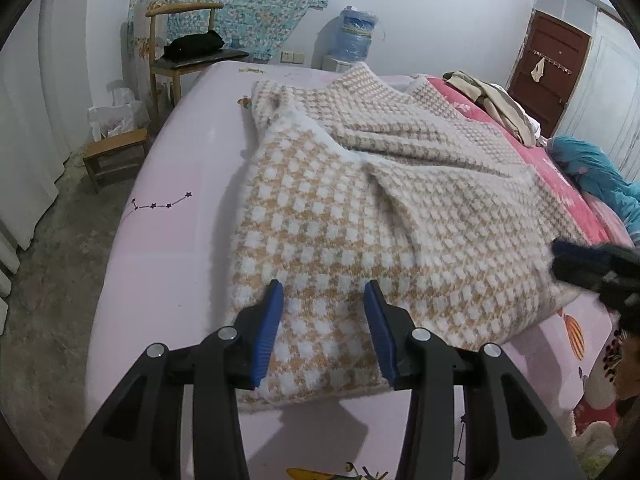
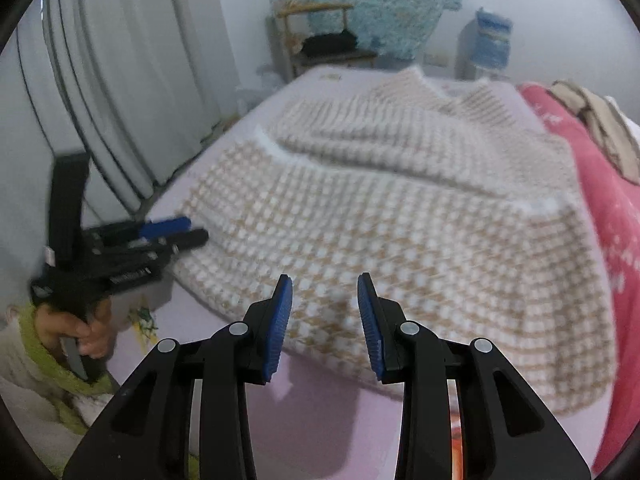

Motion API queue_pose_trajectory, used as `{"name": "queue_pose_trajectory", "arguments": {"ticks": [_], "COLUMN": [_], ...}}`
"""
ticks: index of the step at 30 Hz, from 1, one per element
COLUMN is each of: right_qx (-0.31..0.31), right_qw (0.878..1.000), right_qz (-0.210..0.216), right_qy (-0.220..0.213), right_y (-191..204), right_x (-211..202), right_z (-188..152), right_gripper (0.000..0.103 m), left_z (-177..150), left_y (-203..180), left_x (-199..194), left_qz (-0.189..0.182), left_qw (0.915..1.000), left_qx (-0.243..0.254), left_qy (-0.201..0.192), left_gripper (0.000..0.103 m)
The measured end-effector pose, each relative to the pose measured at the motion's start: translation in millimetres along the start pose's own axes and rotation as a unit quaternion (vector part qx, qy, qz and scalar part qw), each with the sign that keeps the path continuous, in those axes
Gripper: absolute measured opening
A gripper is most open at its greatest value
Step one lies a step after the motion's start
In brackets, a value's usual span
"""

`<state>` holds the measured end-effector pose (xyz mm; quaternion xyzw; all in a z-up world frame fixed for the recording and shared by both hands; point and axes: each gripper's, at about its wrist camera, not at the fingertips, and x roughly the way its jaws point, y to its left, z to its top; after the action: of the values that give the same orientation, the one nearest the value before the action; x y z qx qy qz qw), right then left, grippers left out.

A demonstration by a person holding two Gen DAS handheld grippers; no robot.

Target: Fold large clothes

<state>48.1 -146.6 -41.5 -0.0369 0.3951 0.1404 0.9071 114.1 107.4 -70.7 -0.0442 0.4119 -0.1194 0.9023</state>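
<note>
A large beige-and-white checked knit garment (image 1: 360, 208) lies partly folded on the pink bed sheet (image 1: 168, 240); it also shows in the right wrist view (image 2: 400, 232). My left gripper (image 1: 323, 290) is open, its blue pads either side of the garment's near hem, just above it. It also shows from the side in the right wrist view (image 2: 176, 232). My right gripper (image 2: 325, 284) is open over the near edge of the garment, holding nothing. It shows blurred at the right edge of the left wrist view (image 1: 596, 268).
A red quilt (image 1: 552, 168) with beige clothes (image 1: 492, 100) and a teal cloth (image 1: 596, 172) lies along the bed's right side. A wooden chair (image 1: 184, 52) with a black item, a small stool (image 1: 116, 156), and a water dispenser (image 1: 354, 36) stand beyond the bed. White curtains (image 2: 132, 80) hang at left.
</note>
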Motion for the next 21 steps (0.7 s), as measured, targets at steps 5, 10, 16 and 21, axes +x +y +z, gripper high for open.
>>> {"name": "queue_pose_trajectory", "arguments": {"ticks": [5, 10, 16, 21], "right_qx": [-0.010, -0.006, 0.062, 0.075], "right_qw": [0.999, 1.000, 0.997, 0.996], "right_qz": [-0.016, -0.025, -0.046, -0.041], "right_qy": [0.028, -0.001, -0.010, 0.015], "right_y": [5, -2, -51, -63], "right_x": [23, 5, 19, 50], "right_z": [-4, 11, 30, 26], "right_gripper": [0.032, 0.032, 0.035, 0.042], "left_z": [5, 18, 33, 28], "left_y": [0, -16, -52, -70], "left_x": [-9, -30, -7, 33], "left_qz": [-0.001, -0.035, -0.078, -0.040], "left_qw": [1.0000, 0.9982, 0.9951, 0.9958], "left_qx": [0.002, 0.022, 0.055, 0.073], "left_qy": [-0.009, -0.044, -0.024, 0.038], "left_gripper": [0.041, 0.041, 0.041, 0.041]}}
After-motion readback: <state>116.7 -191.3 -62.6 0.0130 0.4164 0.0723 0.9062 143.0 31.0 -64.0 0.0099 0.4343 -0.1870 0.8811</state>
